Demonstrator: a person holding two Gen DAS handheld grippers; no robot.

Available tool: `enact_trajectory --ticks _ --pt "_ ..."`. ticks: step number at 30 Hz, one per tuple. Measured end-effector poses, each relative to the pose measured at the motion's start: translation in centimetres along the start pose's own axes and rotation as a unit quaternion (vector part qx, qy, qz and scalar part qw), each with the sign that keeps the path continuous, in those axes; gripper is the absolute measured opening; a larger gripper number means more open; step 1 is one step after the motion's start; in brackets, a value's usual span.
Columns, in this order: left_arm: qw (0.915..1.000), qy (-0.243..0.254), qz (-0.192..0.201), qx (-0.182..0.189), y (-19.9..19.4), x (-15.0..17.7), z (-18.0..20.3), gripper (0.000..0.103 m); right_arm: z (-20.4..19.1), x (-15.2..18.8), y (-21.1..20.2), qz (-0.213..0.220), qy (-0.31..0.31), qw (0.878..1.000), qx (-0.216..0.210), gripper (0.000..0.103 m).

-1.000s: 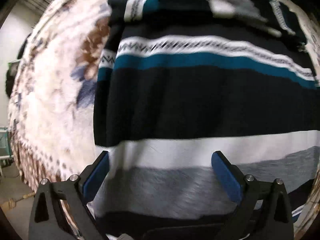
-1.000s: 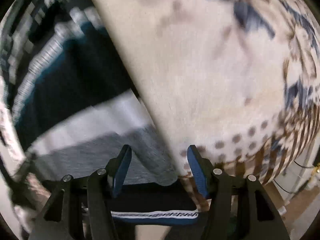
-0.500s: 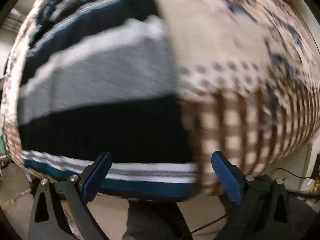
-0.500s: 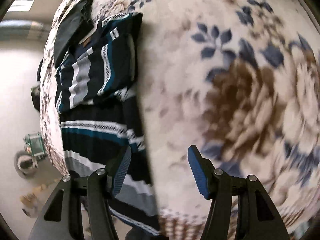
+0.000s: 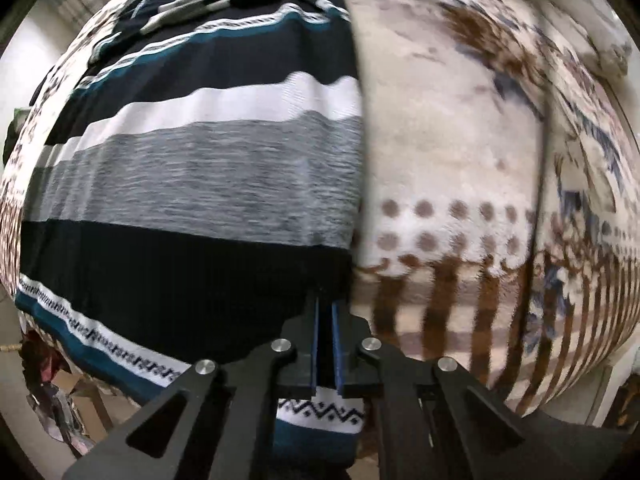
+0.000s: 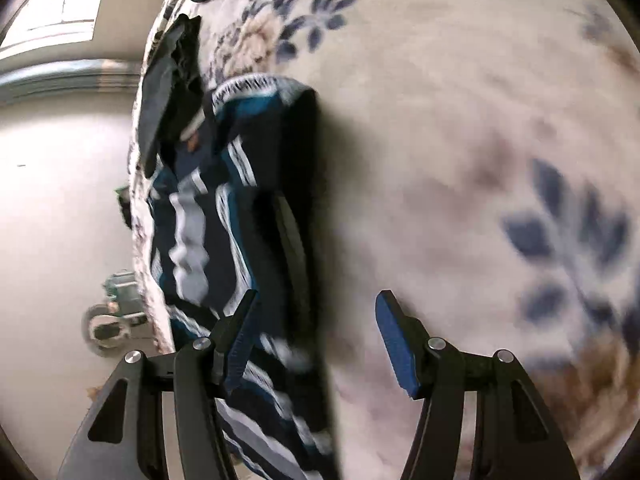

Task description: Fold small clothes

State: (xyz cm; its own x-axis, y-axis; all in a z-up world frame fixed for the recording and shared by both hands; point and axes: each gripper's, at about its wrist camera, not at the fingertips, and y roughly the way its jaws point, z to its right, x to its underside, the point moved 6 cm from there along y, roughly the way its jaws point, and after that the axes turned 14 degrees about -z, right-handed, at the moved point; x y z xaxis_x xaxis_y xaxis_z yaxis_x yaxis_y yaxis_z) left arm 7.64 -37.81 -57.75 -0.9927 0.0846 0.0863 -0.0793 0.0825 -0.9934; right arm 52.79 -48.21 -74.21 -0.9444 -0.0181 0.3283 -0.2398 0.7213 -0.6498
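A striped knit garment [image 5: 192,184], with black, white, grey and teal bands, lies flat on a floral blanket [image 5: 460,152]. My left gripper [image 5: 325,344] is shut on the garment's near right corner, at the black band by the hem. In the right wrist view the same garment [image 6: 240,216] lies at the left on the blanket [image 6: 460,140]. My right gripper [image 6: 316,340] is open and empty, hovering over the garment's long right edge, with one finger over the cloth and the other over the blanket.
A dark garment [image 6: 164,92] lies past the striped one's far end. The blanket's left edge drops to a pale floor, where a small wheeled object [image 6: 108,320] stands. Cardboard and clutter [image 5: 60,392] sit below the near edge.
My left gripper went from wide open to shut on the garment's near right corner. My right gripper stayed open and moved farther along the garment's right edge, away from the hem.
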Motion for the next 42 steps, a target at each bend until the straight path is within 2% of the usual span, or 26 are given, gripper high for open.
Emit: enact_trajectory --ticks 3,4,5,6,8,13,16,20,24,28,30,34,37,39,42 --pt "0.9999 0.0 0.011 -0.006 -0.8 0.2 -0.8 0.004 -0.2 -2.9 1.5 0.0 0.017 1.0 -0.02 0.061" --pt "0.9999 -0.002 0.014 -0.007 -1.1 0.4 -1.0 0.004 -0.4 -3.4 1.9 0.006 0.024 0.999 -0.028 0.056" --pt "0.9998 -0.004 0.017 -0.007 -1.4 0.4 -1.2 0.004 -0.7 -3.8 1.9 0.014 0.024 0.999 -0.03 0.035" --pt "0.9998 -0.007 0.02 -0.006 -2.1 0.5 -1.8 0.004 -1.3 -4.0 2.0 0.019 0.019 0.999 -0.028 0.022" --pt "0.9995 -0.019 0.025 -0.001 -3.3 1.3 -3.1 0.004 -2.5 -4.0 1.8 0.033 0.013 0.999 -0.014 0.017" --pt "0.9972 -0.059 0.046 0.008 -5.4 1.5 -5.5 0.003 -6.3 -3.4 0.1 0.043 -0.012 0.999 0.014 0.015" --pt "0.993 -0.101 0.06 0.016 -7.4 1.3 -9.2 0.003 -9.3 -3.0 -0.9 0.046 -0.02 0.998 0.033 0.014" --pt "0.983 -0.164 0.073 0.038 -9.6 1.9 -14.6 0.003 -14.3 -2.9 -1.4 0.049 -0.023 0.996 0.065 0.012" --pt "0.9723 -0.213 0.083 0.048 -10.8 1.9 -20.4 0.003 -20.7 -3.8 0.3 0.05 -0.04 0.992 0.112 0.012" --pt "0.965 -0.24 0.089 0.055 -10.2 1.6 -25.4 0.003 -27.5 -5.2 5.3 0.04 -0.055 0.985 0.156 0.012" --pt "0.9604 -0.256 0.088 0.065 -9.1 1.5 -28.2 0.003 -30.8 -6.1 9.5 0.032 -0.061 0.981 0.182 0.012" --pt "0.9494 -0.293 0.07 0.088 -6.0 2.5 -33.7 0.003 -35.2 -7.4 17.2 0.014 -0.064 0.972 0.224 0.011" --pt "0.9443 -0.308 0.048 0.106 -2.9 3.1 -37.3 0.003 -37.7 -7.9 22.3 0.003 -0.073 0.961 0.265 0.011" --pt "0.9438 -0.308 0.037 0.115 -1.5 3.2 -38.8 0.003 -38.9 -8.4 25.5 -0.005 -0.076 0.95 0.302 0.011" --pt "0.9403 -0.307 0.019 0.145 0.5 3.4 -40.8 0.003 -39.1 -9.0 28.6 -0.027 -0.051 0.947 0.316 0.012"
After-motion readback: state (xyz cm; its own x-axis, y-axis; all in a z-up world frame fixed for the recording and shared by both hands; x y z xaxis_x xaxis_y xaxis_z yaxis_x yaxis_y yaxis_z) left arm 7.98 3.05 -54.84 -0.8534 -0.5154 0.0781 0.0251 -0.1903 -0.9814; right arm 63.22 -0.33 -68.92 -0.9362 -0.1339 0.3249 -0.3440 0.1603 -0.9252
